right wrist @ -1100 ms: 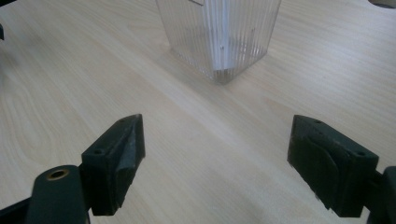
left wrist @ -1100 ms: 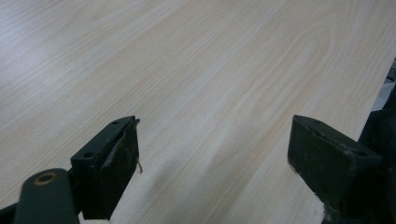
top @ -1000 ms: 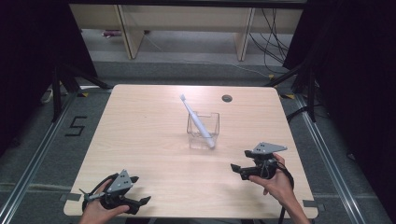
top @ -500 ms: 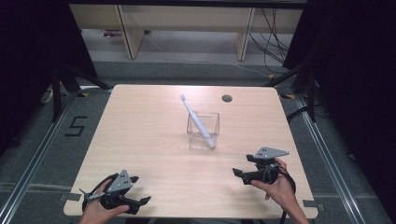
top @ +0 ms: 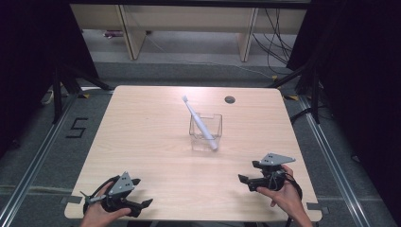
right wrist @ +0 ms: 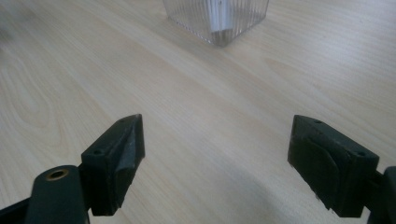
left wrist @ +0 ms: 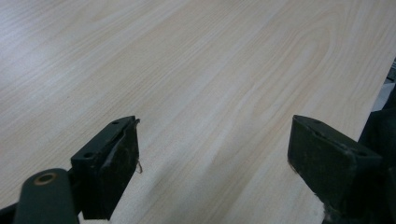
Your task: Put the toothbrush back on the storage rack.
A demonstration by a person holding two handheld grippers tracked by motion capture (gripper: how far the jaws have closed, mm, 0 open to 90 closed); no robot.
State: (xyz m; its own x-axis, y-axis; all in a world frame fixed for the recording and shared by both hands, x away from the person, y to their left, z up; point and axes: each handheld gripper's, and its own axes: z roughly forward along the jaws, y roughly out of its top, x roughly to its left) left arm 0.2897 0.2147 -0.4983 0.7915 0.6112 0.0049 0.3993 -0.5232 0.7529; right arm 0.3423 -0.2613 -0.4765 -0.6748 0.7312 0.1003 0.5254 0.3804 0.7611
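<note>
A clear square cup (top: 206,131) stands near the middle of the wooden table (top: 142,137). A white toothbrush (top: 198,121) leans in it, head pointing up and to the far left. The cup's ribbed base (right wrist: 217,16) sits at the top of the right gripper view. My left gripper (top: 141,192) rests at the table's front left corner, open, with nothing between its jaws (left wrist: 212,172). My right gripper (top: 249,172) is held low at the front right, open and empty (right wrist: 217,163), pointing toward the cup from well short of it.
A round dark cable hole (top: 230,100) sits near the table's far right edge. Wooden shelf legs (top: 133,35) and cables (top: 276,42) are on the floor beyond the table. Metal floor rails (top: 331,156) run along both sides.
My right gripper has drawn back toward the front edge of the table, away from the cup. The left gripper, cup and toothbrush have not moved.
</note>
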